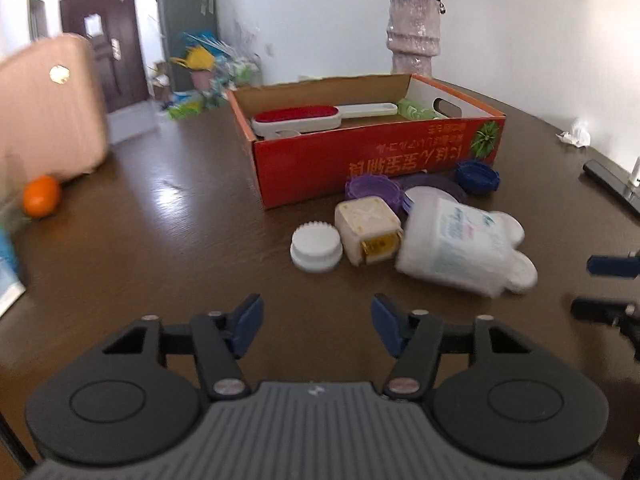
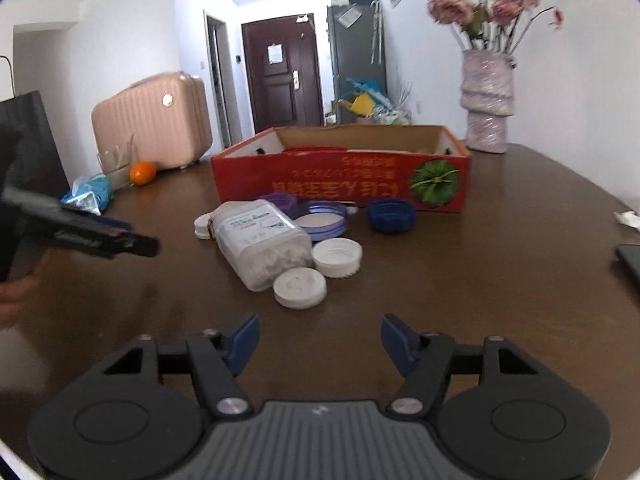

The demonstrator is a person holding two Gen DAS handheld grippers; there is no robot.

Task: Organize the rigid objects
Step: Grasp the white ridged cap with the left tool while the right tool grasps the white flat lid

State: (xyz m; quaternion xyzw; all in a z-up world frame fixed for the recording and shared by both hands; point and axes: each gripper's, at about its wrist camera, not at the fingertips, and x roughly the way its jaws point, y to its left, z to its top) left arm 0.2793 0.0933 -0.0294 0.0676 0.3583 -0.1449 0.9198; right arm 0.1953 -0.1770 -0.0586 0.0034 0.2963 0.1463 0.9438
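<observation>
One box (image 1: pixel 360 160) holding one brush (image 1: pixel 304 118). In the middle of the frame: three white caps (image 2: pixel 299 289), two purple lids (image 1: pixel 372 190), one blue cap (image 2: pixel 390 215), one jar (image 2: pixel 260 244), one square bottle (image 1: pixel 370 232).

Clear jar (image 2: pixel 262 244) on its side among loose lids (image 2: pixel 299 289) — red box (image 2: pixel 340 184) behind.

Bright daylight, glare on table (image 1: pixel 168 200), motion blur, fisheye-bent dark corners
</observation>
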